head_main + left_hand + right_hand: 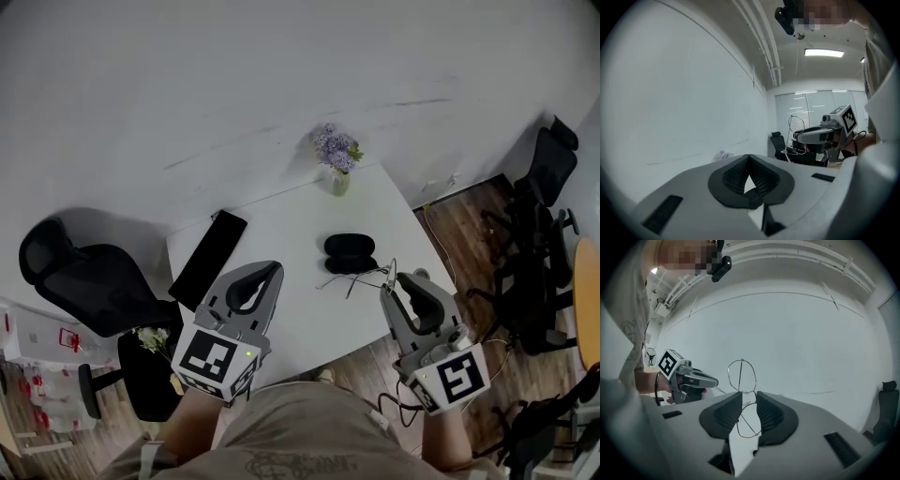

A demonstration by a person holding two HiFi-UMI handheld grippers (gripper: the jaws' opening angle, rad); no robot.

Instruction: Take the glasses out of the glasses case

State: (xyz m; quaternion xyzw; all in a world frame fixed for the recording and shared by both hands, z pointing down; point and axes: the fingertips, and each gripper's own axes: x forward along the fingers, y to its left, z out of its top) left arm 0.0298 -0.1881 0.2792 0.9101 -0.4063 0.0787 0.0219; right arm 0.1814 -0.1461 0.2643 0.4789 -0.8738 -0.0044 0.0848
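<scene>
The glasses [742, 376], thin wire-rimmed, hang in the air in the right gripper [749, 397], just on the person's side of the open black glasses case [350, 253] on the white counter [281, 225]. The gripper's jaws are closed partway onto the frame near the bridge, with one lens standing above the pads and the other down between them. That narrow pinch likely keeps the pads off the lenses and holds the light frame steady. The left gripper [274, 270] hovers over the counter to the left of the case, its jaws closed with the tips touching and nothing between them. It appears to have no part in the hold. The case lies well apart from both grippers, with a small vase of purple flowers [337, 164] beyond it at the counter's far edge. With the frame out of the case, the removal looks all but complete.
</scene>
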